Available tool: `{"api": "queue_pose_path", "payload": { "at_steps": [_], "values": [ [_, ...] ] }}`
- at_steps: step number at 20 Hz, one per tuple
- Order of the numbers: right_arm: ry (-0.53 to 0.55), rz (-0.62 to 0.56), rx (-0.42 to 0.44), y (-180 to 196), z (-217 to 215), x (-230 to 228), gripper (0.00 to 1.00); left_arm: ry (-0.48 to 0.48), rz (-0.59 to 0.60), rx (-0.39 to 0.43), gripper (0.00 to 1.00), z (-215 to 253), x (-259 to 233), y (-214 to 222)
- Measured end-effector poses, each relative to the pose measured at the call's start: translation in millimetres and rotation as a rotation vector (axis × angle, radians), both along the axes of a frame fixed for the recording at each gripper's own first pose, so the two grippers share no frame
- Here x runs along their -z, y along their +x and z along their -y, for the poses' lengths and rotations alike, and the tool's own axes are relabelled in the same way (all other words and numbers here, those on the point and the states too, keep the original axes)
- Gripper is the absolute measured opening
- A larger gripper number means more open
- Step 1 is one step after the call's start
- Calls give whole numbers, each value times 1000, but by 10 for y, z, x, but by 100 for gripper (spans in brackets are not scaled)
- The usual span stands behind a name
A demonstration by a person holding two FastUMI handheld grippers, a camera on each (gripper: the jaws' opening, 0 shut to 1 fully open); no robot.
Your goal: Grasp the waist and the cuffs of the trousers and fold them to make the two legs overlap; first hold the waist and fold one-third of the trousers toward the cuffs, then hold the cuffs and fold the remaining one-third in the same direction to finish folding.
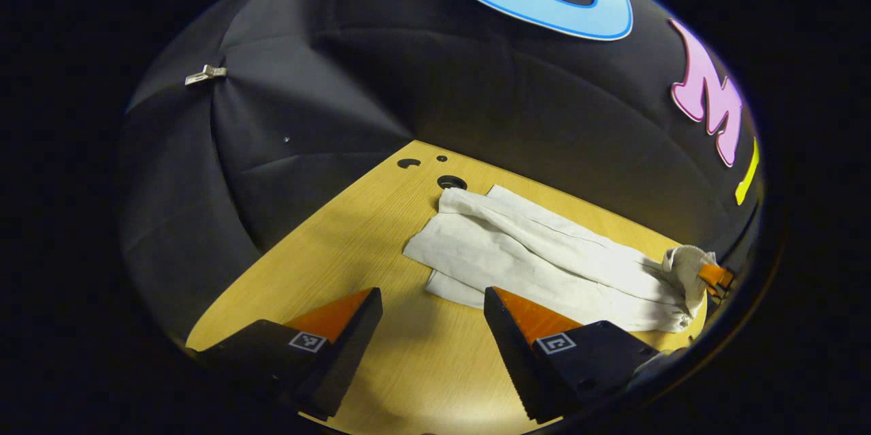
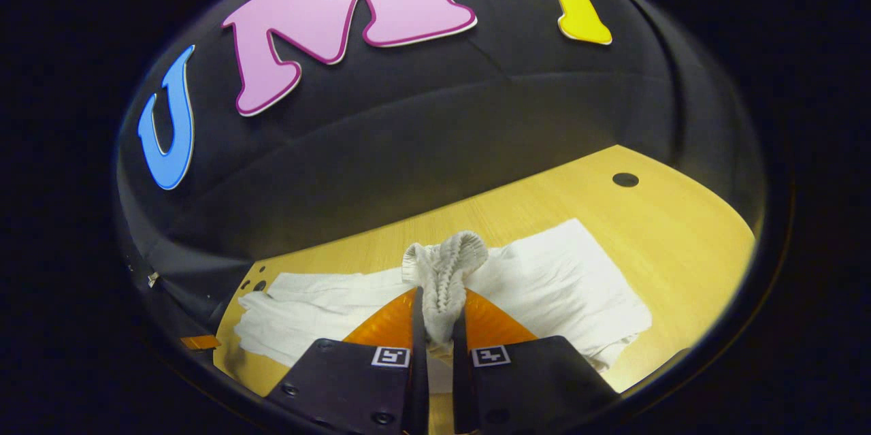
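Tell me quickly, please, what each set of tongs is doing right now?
Left tongs: open, holding nothing, above the table near the trousers.
Right tongs: shut on a bunched bit of the trousers' elastic waist.

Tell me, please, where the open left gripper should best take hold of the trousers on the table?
Probably the cuffs of the trousers: they lie flat at the end nearest the left gripper, whose jaws stand open above the table. Come in low from the table side so one finger slips under both layers. The right gripper already pinches the bunched waist.
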State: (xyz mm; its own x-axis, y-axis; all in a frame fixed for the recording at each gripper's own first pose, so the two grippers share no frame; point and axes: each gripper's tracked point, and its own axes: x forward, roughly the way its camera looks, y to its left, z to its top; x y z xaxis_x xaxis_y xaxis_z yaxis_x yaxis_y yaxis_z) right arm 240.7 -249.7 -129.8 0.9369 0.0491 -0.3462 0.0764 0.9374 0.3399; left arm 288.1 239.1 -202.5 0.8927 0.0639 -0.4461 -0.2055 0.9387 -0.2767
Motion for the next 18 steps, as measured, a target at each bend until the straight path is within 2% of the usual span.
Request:
{"api": "queue_pose_path", "payload": {
  "at_steps": [2, 3, 4, 5, 7, 8, 9, 13, 16, 18],
  "values": [
    [5, -23, -15, -16, 5, -2, 22, 3, -3, -3, 96, 1, 75, 172],
    [12, -32, -29, -23, -2, -5, 17, 7, -8, -4, 96, 19, 105, 272],
    [18, -45, -48, -14, -9, 71, 29, 8, -13, -8, 96, 46, 129, 338],
    [14, -59, -69, -9, -39, 162, 36, 2, -19, -7, 96, 79, 163, 420],
    [-47, -58, -71, -117, -16, 187, 44, -4, -8, -18, 96, 109, 171, 551],
    [-91, -42, -58, -189, 41, 151, 64, 3, -11, -32, 96, 94, 185, 601],
    [-144, -16, -54, -313, 76, 47, 100, 22, -30, -54, 95, 75, 251, 671],
    [-234, 9, -90, -662, 208, -100, 99, 91, -79, -91, 96, 13, 362, 744],
    [-296, -16, -112, -1043, 376, -69, 98, 178, -126, -69, 98, 58, 451, 773],
    [-298, -48, -108, -1283, 462, -11, 99, 178, -123, -64, 96, 84, 462, 806]
  ]
}}
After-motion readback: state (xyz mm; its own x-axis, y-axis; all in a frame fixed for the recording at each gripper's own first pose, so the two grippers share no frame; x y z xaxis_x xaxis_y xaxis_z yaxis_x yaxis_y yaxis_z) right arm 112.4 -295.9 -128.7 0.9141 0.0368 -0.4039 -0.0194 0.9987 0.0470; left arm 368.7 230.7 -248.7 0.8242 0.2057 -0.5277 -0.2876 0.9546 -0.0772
